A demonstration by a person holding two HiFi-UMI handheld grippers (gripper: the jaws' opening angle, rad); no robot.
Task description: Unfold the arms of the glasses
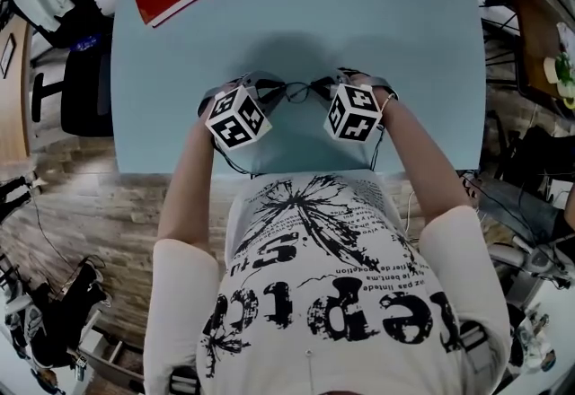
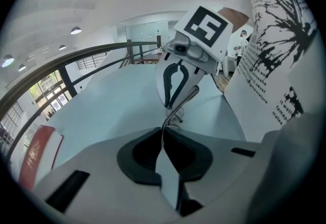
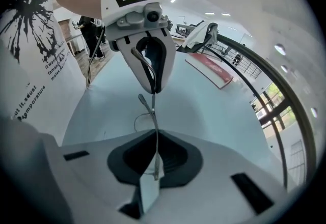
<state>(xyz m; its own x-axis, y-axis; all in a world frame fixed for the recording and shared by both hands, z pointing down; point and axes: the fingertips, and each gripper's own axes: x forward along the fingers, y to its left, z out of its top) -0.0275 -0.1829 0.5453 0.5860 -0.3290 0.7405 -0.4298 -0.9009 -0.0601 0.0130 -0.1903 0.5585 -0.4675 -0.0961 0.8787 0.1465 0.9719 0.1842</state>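
My left gripper (image 2: 163, 141) is closed tight on one thin metal arm of the glasses (image 1: 297, 93). My right gripper (image 3: 154, 159) is clamped on the other arm. The glasses span between the two grippers, just ahead of both tips, over the pale blue bench (image 1: 386, 25).

We worked in what looked like a large open office or lab hall. A pale blue desk (image 1: 431, 43) stood on a wood-plank floor (image 1: 99, 205) with a black chair (image 1: 85, 92) beside it and loose cables (image 1: 499, 200) around. Beyond ran a dark railing (image 2: 102, 48), round ceiling lights (image 2: 75, 30) and tall windows (image 2: 41, 94).
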